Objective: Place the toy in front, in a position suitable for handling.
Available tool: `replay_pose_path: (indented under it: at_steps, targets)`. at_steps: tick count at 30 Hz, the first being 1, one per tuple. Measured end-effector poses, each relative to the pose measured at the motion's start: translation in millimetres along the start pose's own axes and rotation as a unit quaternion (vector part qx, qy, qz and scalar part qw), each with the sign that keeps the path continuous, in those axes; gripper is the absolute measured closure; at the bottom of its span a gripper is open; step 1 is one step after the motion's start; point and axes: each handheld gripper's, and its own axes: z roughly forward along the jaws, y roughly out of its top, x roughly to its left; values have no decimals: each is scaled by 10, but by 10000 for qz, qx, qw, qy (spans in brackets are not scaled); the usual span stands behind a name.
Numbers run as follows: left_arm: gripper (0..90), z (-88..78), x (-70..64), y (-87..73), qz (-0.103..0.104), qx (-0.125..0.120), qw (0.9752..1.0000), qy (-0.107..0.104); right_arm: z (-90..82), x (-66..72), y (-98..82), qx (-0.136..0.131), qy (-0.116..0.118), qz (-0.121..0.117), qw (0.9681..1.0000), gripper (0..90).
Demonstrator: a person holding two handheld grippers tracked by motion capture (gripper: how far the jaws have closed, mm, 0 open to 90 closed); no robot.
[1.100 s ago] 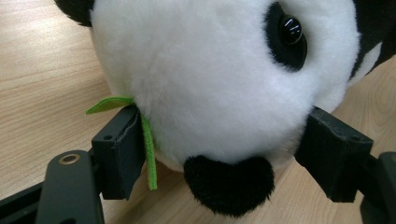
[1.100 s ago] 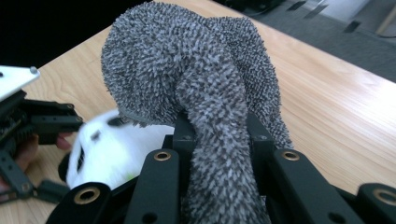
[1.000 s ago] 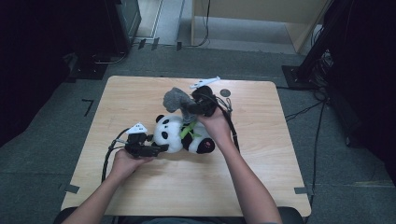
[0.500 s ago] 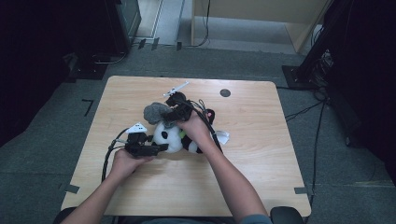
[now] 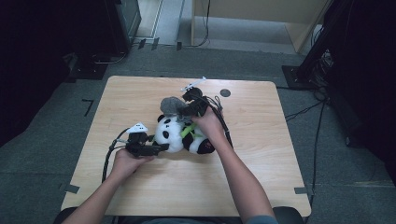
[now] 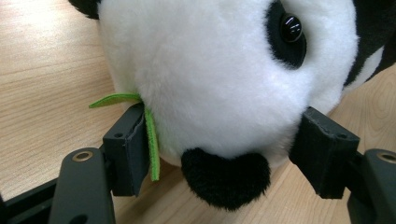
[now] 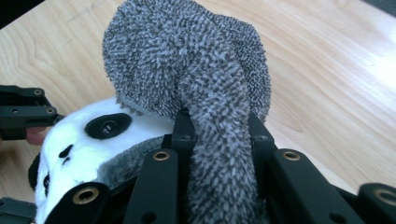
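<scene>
Panda toy (image 5: 180, 135): lies on its side near the middle of the table (image 5: 261, 186), head toward the person's left, just ahead of both hands.
Left gripper (image 5: 156, 148): nearest the person; its fingers (image 6: 127, 149) have just been closing and now bracket the white head at the muzzle, touching the plush on both sides, with a green felt leaf (image 6: 150, 140) caught against one pad.
Grip advice: I judge this hold should stay firm and low, so the head cannot roll while the cloth goes on.
Right gripper (image 5: 192, 108): beyond the panda's head, fingers (image 7: 180, 135) pinching a fold of the grey fuzzy cloth (image 7: 187, 60).
Cloth position: bunched and touching the top of the head, not spread yet.
Next move, as a judgement: lower it slowly and drag it across the head toward the body.
Risk: a bunched fold may slide off the round plush.
</scene>
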Motion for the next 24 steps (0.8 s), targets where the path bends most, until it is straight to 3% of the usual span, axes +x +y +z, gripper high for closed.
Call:
replay_pose_path:
  at_steps: [8, 24]
  targets:
    - [284, -1, 2, 1, 18, 38, 10000, -2, -207, -189, -32, -222, -207, 198, 9993, 730]
    - [283, 2, 6, -2, 10, 33, 10000, -9, -607, -695, -285, -129, -867, 613, 9943, 735]
